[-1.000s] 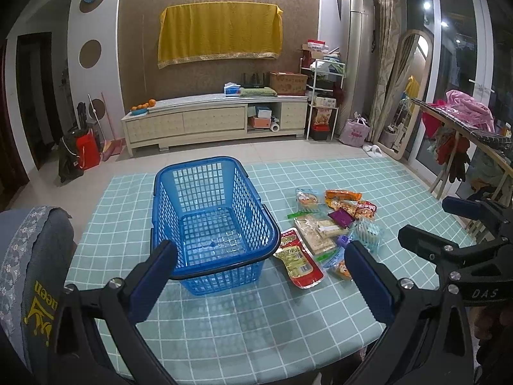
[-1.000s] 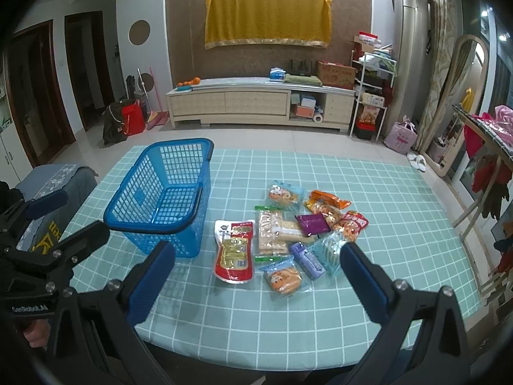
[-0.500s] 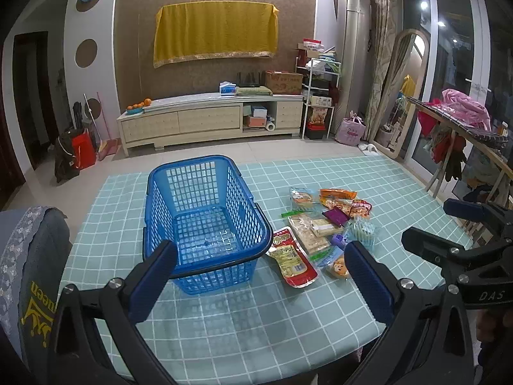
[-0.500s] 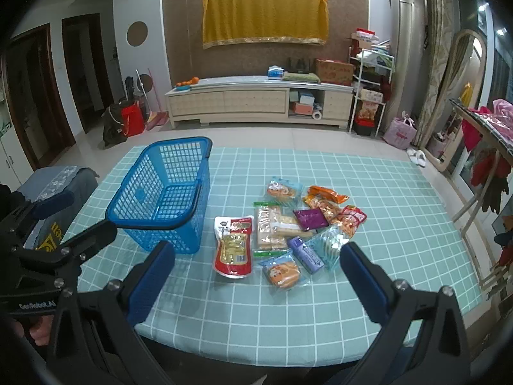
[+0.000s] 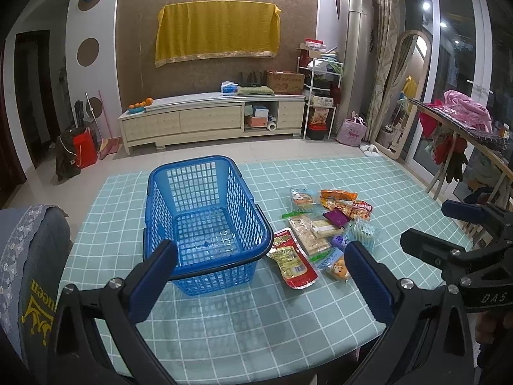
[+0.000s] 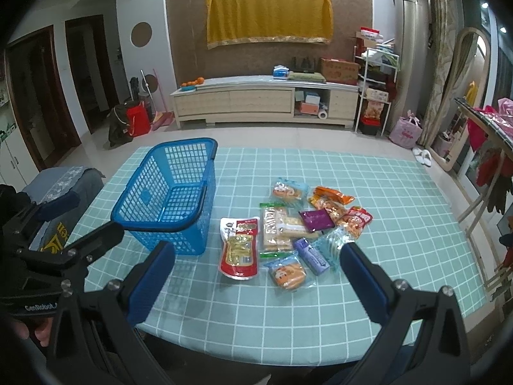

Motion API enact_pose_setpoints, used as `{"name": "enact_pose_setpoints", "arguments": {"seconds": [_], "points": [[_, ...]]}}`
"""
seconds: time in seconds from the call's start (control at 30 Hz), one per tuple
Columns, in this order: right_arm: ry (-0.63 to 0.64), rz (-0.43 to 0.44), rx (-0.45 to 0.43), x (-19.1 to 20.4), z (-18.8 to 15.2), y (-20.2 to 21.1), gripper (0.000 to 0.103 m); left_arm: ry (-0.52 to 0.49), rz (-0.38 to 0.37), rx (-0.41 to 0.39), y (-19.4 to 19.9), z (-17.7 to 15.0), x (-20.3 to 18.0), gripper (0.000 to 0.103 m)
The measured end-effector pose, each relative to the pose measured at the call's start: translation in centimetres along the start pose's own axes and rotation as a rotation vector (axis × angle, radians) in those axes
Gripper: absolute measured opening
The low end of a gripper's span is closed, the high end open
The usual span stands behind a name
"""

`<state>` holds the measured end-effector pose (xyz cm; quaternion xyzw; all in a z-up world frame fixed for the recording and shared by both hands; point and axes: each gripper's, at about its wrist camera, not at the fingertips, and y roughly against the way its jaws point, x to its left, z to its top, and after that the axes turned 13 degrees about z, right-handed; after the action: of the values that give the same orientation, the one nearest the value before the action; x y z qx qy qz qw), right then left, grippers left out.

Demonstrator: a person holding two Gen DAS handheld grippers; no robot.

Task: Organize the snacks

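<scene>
An empty blue plastic basket (image 5: 205, 221) (image 6: 170, 199) stands on the teal checked table (image 5: 256, 314). To its right lies a pile of several snack packs: a red pouch (image 6: 239, 247) (image 5: 293, 263), a long cracker pack (image 6: 275, 229), a purple pack (image 6: 315, 218), an orange pack (image 6: 333, 197). My left gripper (image 5: 256, 276) is open and empty, above the table's near edge in front of the basket. My right gripper (image 6: 253, 272) is open and empty, near the front of the snack pile.
A grey cushioned chair (image 5: 29, 276) stands at the table's left. A clothes rack (image 5: 465, 134) stands to the right. A low TV cabinet (image 5: 211, 122) runs along the far wall. Each gripper shows in the other's view (image 5: 465, 256) (image 6: 48, 250).
Both grippers have drifted slightly; the basket and snacks sit a little more to the left in the left wrist view. Nothing on the table has moved.
</scene>
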<state>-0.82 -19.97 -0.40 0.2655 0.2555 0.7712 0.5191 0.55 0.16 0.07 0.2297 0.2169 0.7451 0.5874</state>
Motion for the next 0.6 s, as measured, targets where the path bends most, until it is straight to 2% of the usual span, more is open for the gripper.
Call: {"name": "enact_pose_setpoints", "arguments": {"seconds": [0.6], "points": [[0.004, 0.007, 0.005, -0.01, -0.23, -0.01, 0.103, 0.004, -0.009, 0.009, 0.27, -0.12, 0.08, 0.103]]}}
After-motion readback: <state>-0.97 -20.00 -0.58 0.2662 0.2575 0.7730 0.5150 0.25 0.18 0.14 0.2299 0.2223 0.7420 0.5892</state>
